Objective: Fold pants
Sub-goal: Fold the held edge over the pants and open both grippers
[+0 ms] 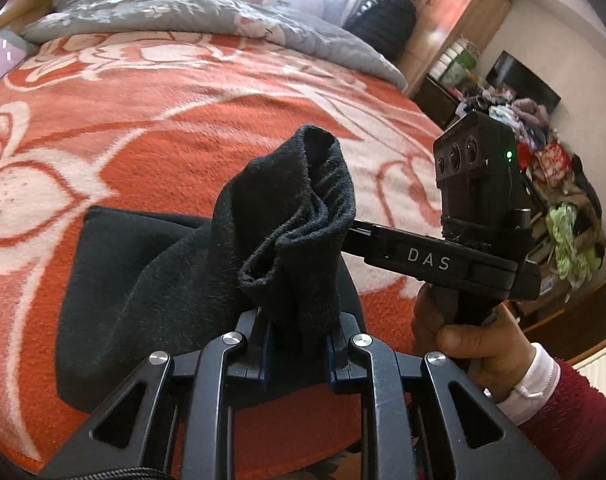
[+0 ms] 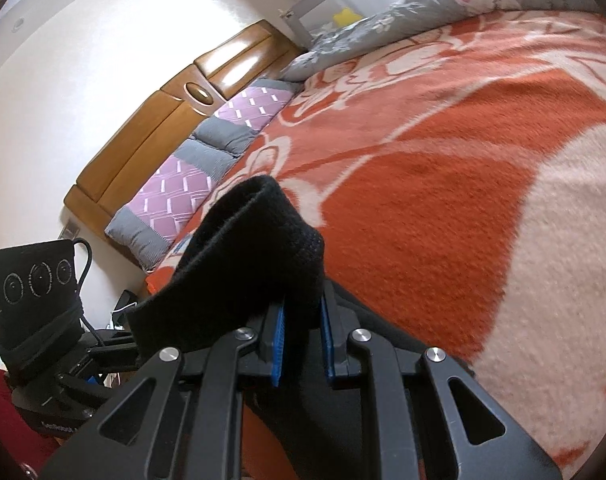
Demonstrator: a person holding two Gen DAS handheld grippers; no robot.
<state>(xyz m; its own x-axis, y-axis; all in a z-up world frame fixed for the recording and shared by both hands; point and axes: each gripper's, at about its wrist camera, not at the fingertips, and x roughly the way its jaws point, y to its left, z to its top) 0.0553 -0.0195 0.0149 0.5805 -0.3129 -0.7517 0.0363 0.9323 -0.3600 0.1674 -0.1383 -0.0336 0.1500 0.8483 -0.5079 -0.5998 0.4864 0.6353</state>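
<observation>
gripping bunched black pants (image 1: 295,216) between fingers of left gripper (image 1: 297,344); fabric draping down onto orange floral blanket (image 1: 183,128) of the bed. clamping another thick folded edge of the pants (image 2: 259,248) between blue-padded fingers of right gripper (image 2: 301,344). holding both edges raised above the blanket, with grey quilt (image 1: 207,20) lying beyond.
</observation>
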